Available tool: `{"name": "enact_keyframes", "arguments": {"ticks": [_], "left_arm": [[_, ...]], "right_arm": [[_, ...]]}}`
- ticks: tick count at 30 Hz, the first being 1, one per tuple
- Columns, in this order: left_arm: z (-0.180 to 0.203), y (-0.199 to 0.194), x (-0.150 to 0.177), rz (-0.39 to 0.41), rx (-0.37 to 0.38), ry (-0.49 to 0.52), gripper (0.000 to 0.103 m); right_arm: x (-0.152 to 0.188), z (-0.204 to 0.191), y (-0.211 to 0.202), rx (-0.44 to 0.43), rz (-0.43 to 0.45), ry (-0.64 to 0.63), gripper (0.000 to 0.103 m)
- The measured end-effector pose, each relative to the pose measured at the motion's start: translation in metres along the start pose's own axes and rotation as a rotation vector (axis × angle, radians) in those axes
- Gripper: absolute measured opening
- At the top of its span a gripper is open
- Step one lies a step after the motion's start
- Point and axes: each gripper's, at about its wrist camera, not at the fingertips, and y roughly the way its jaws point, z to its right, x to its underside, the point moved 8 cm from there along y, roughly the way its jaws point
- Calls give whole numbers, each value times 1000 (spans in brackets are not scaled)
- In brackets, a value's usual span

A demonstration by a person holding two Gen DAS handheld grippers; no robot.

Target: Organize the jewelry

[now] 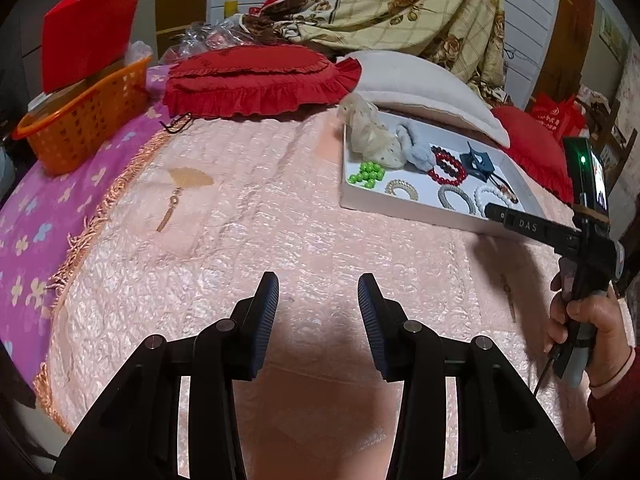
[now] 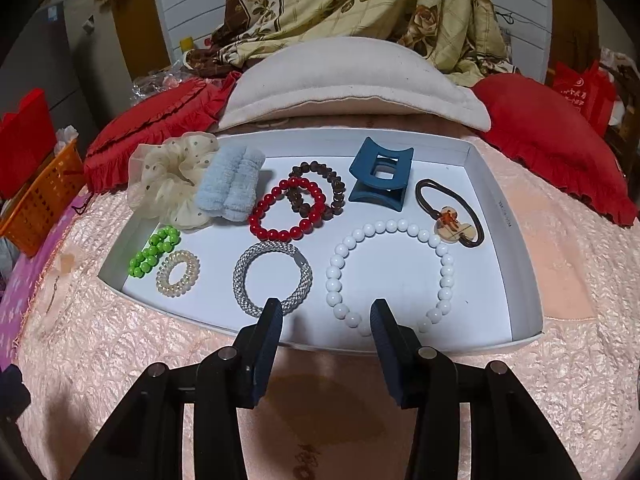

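Reading "DAS", white lettering is seen on the right tongs (image 1: 494,210) at the right of the left-wrist view. The left tongs (image 1: 318,288) are held wide above the bed (image 1: 248,216). The right tongs (image 2: 326,312), also wide, are poised at the lower-centre rim of the white tray (image 2: 520,280), between the silver bracelet (image 2: 273,278) and white bead bracelet (image 2: 390,270).

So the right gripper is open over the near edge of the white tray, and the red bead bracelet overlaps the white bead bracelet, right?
Not quite. The right wrist view shows the red bead bracelet overlapping the dark brown bead bracelet, not the white bead bracelet, which lies apart. The right gripper is indeed open over the white tray's near edge.
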Motion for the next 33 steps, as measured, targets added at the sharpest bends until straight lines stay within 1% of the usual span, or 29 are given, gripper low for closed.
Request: {"name": "enact_keyframes", "arguments": {"ticks": [4,8,9,10,12,18,20,22,23,25,28,29,33], "left_arm": [[0,-12,-4,29,-16,9,41],[4,-37,-13,101,-60,44,41],[5,-44,-14,120,-75,52,43],[7,-53,-16,146,-93,62,49],[10,-68,-18,187,-118,69,56],[22,-112,-19,289,-163,93,59],[22,-128,-18,326,-183,87,66],[20,-145,-17,371,-198,72,79],[19,-151,-17,387,-206,66,81],[16,-165,-16,430,-234,53,82],[16,-186,-16,487,-295,70,84],[17,-191,-16,502,-302,76,84],[23,-211,-12,557,-282,81,84]], "right_arm": [[-2,2,-6,7,-6,10,44],[-1,1,-45,-30,53,25,44],[3,1,-58,-41,69,25,44],[6,1,-68,-53,79,26,44],[19,0,-90,-76,95,39,44],[63,-3,-133,-92,128,79,44],[75,-5,-146,-91,148,93,44],[83,-7,-156,-98,158,108,44],[86,-7,-161,-102,162,119,44],[91,-9,-169,-114,167,131,44],[94,-14,-181,-107,181,120,44],[95,-17,-186,-101,189,113,44],[95,-20,-202,-103,217,116,44]]}}
